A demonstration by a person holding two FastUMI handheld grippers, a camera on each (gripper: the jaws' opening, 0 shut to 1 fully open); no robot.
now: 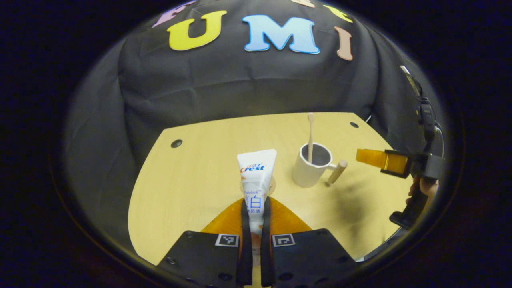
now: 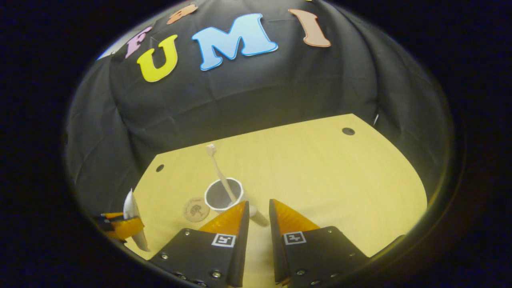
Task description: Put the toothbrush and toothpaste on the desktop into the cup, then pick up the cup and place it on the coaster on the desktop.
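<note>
1. Left gripper view: left gripper clamped on the toothpaste, both fingers pressed against the lower half of the tube, crimped end pointing up and away, tube lifted clear of the desktop.
2. Same view: white cup standing upright to the right of and a little farther than the tube, stick handle jutting toward the right, toothbrush already inside and leaning on the rim.
3. Right gripper view: right gripper open and empty, fingers parted just near the cup, the handle lying between them but untouched. Round coaster just left of the cup, apart from it.
4. Handling, as a judgement: tube probably light and soft, squashy in the middle, so a moderate squeeze near the stiffer cap end or shoulder looks safest; a hard pinch could bend it or let it slide.
5. Cup probably rigid, likely ceramic and fairly heavy, breakable if dropped; best held by the handle close to the wall, or by the rim.
6. Risk: tall brush and tube likely to make the cup top-heavy and ready to tip.
</note>
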